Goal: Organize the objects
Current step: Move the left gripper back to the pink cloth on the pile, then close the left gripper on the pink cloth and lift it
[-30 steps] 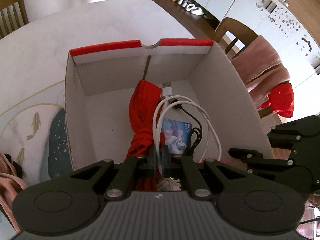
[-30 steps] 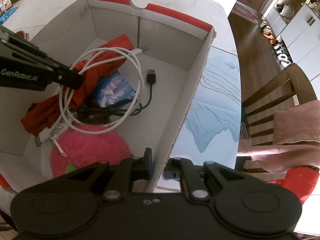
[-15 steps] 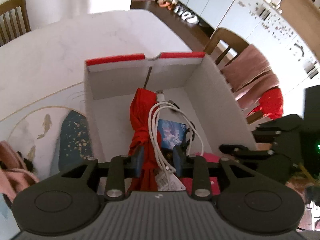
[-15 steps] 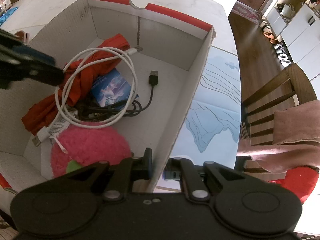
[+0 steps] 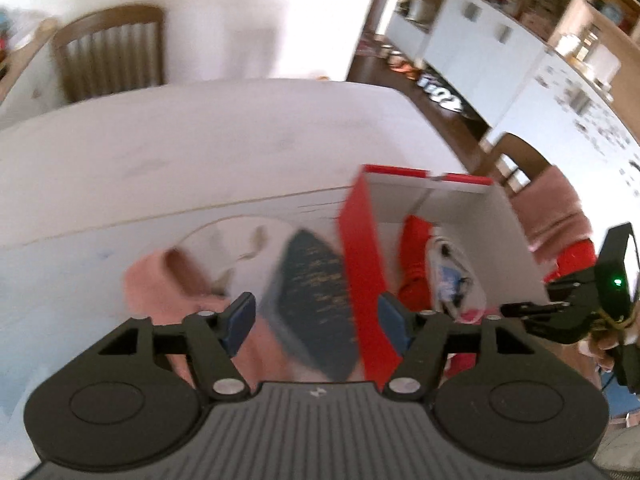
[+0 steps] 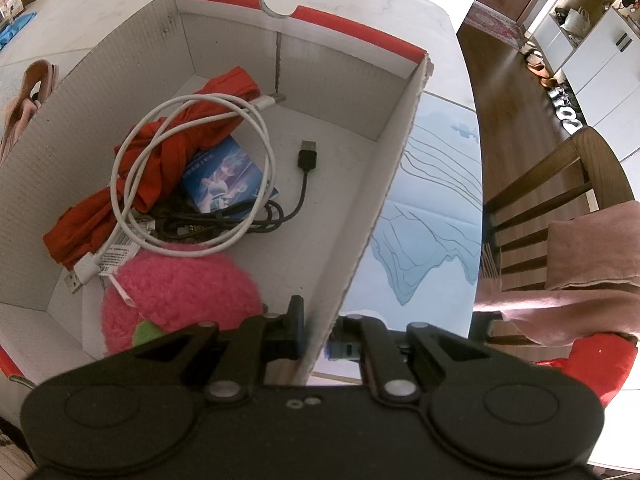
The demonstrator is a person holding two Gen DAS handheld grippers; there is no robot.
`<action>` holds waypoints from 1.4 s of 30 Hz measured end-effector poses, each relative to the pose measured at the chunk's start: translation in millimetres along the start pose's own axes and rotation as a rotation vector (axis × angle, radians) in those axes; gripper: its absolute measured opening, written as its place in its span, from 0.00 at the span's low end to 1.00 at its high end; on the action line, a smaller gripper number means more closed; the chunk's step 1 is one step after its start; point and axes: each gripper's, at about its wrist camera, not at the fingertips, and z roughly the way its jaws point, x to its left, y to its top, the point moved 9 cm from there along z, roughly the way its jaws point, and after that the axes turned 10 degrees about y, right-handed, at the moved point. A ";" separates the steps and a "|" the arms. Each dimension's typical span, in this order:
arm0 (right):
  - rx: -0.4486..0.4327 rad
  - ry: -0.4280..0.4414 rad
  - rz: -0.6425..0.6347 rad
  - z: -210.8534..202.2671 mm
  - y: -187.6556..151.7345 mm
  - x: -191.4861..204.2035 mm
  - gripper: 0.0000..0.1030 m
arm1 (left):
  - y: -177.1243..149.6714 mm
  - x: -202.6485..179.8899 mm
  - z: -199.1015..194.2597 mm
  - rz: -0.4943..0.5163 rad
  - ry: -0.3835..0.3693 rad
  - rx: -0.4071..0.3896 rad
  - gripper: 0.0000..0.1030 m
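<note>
The right gripper (image 6: 316, 334) pinches the near right wall of the box (image 6: 384, 184), one finger inside and one outside. Keep that pinch firm so the box sits still. The left gripper (image 5: 316, 316) is outside the box's left wall, above the table mat. Its jaws have just been opening and nothing is between them. It is open and ready. Just past it, on the mat left of the box, lies a pink cloth (image 5: 160, 280). I think that goes in next. Grab it in the middle and lift it over the wall. Drop it in the far right part, away from the white cable (image 6: 192, 172) and the red cloth (image 6: 160, 160).
</note>
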 end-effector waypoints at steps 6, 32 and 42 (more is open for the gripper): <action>0.003 0.001 0.001 1.3 -0.1 -1.4 0.08 | -18.6 52.2 5.2 -0.133 0.042 0.017 0.81; 0.010 -0.015 0.003 -1.4 -4.5 -4.8 0.08 | -37.9 44.8 122.3 -0.164 0.328 0.162 0.91; 0.009 -0.015 0.002 -1.1 -4.3 -7.3 0.08 | -43.6 56.3 122.2 -0.198 0.315 0.169 0.70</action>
